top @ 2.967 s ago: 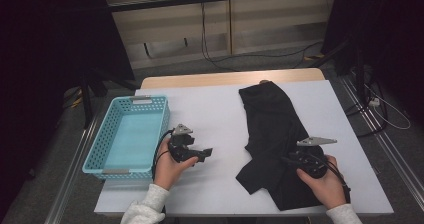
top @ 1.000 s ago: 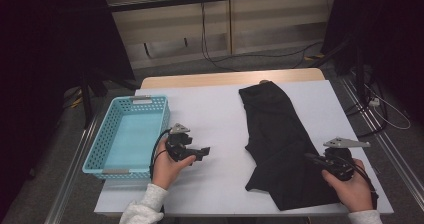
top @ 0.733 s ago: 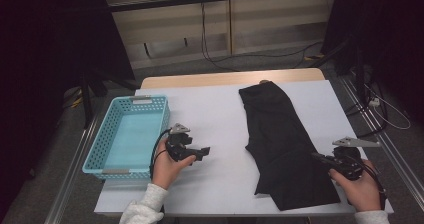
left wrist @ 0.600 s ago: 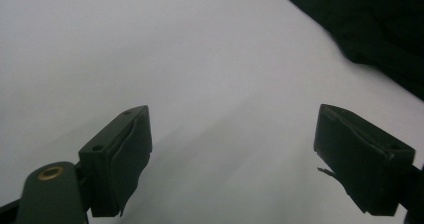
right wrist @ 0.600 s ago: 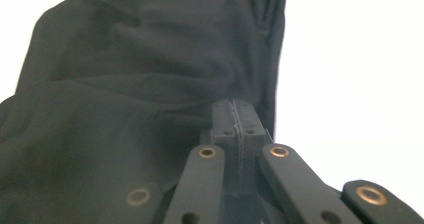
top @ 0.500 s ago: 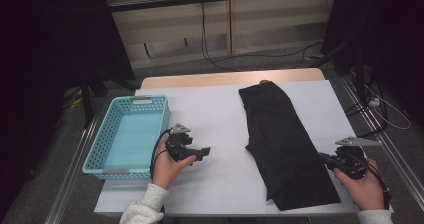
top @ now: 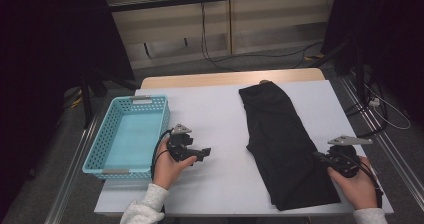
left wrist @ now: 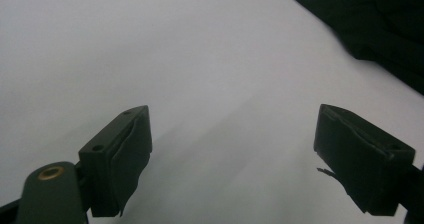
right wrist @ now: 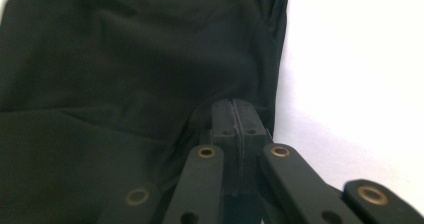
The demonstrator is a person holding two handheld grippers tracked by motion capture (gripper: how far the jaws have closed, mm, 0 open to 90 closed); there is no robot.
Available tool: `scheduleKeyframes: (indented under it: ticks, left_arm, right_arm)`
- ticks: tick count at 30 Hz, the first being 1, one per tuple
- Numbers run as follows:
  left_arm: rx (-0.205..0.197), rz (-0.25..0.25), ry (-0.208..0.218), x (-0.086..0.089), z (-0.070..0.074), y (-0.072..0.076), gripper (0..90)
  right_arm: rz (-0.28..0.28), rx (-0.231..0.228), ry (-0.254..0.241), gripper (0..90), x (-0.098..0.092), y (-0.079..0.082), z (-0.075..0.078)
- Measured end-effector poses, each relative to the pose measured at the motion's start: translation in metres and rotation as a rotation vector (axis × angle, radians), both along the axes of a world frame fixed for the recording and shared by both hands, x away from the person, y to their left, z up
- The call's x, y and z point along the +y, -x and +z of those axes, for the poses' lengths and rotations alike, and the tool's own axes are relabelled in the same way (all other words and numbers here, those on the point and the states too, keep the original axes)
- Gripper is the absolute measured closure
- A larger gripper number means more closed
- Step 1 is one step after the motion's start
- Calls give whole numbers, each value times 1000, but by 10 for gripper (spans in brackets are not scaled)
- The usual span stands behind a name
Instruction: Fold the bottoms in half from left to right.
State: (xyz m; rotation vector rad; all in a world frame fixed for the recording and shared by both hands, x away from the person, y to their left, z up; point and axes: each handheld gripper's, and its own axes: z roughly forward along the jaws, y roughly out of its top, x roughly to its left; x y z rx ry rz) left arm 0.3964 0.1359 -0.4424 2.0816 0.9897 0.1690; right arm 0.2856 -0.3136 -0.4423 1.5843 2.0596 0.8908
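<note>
The right gripper [right wrist: 235, 115] has its jaws pressed flat together at the right edge of the black garment [right wrist: 125, 74], pinching a thin fold of the cloth there. In the high view this right gripper [top: 322, 157] sits at the garment's [top: 282, 144] right side, near the table's [top: 220, 109] front right corner. The garment lies flat in a long strip on the right half of the table, running from the far edge almost to the front edge. The left gripper [left wrist: 232, 159] holds its jaws wide apart over bare white tabletop, nothing between them. It rests near the front edge, just beside the light blue basket [top: 100, 144], which stands at the left edge.
</note>
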Motion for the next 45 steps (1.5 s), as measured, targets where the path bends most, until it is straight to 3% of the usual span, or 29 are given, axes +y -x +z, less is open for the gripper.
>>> scheduleKeyframes:
  ticks: [4,9,17,21,23,27,32,37,41,45]
  left_arm:
    - [0,-3,-2,0,0,0,156]
    - [3,-3,-4,0,0,0,156]
    - [-5,-5,-4,0,3,1,156]
    - [-12,-3,-2,0,4,2,156]
    - [-5,-8,-4,0,4,2,156]
    - [-4,-16,-4,-1,4,2,156]
    - [-5,-12,-3,-1,4,2,156]
    - [-7,-7,5,-1,4,1,156]
    - [-7,-9,3,-2,4,2,156]
    - [-7,-11,0,-1,4,1,156]
  right_arm:
    - [-15,2,36,900,0,-6,-3]
    - [-35,7,47,900,-4,-4,-3]
    - [-53,-4,-30,758,-7,15,4]
    - [-52,22,1,725,-3,20,-1]
    - [-49,28,19,737,-5,20,-4]
    - [-45,45,-3,900,-8,22,-4]
    - [-24,78,9,900,-11,21,2]
    - [-49,82,39,900,-19,23,3]
    - [-49,45,1,883,-19,23,2]
    - [-37,4,-20,750,-12,22,2]
